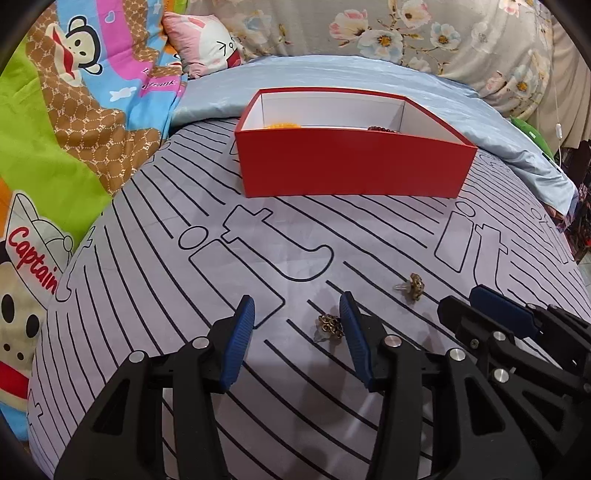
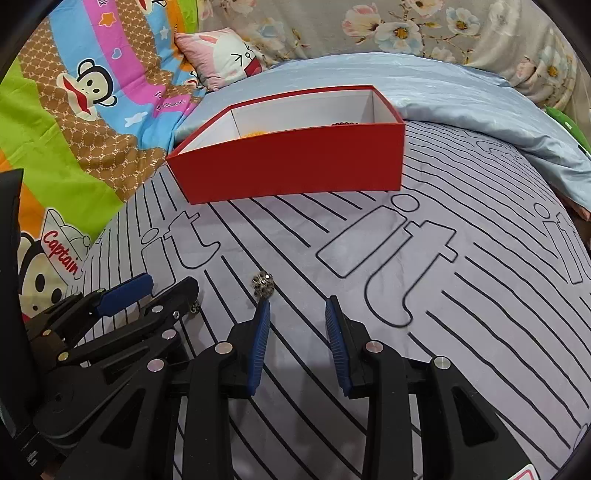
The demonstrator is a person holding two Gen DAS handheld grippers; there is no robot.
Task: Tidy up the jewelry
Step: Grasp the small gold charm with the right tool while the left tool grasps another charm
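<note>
Two small bronze flower earrings lie on the grey striped bedsheet. In the left wrist view, one earring [image 1: 330, 326] lies between my left gripper's fingers, close to the right one. My left gripper [image 1: 297, 308] is open and empty. The other earring [image 1: 413, 287] lies farther right, also seen in the right wrist view [image 2: 263, 286] just beyond my right gripper's left fingertip. My right gripper [image 2: 297, 308] is open and empty. A red box [image 1: 351, 166] with white inside stands behind and holds an orange piece [image 1: 282, 125] and dark beads [image 1: 382, 128].
A light blue sheet [image 1: 332, 74] lies behind the box. A cartoon monkey quilt [image 1: 66, 110] covers the left side, with a pink pillow [image 1: 203, 40] and floral bedding [image 1: 424, 33] at the back. The bed's edge drops off at the right [image 1: 569, 221].
</note>
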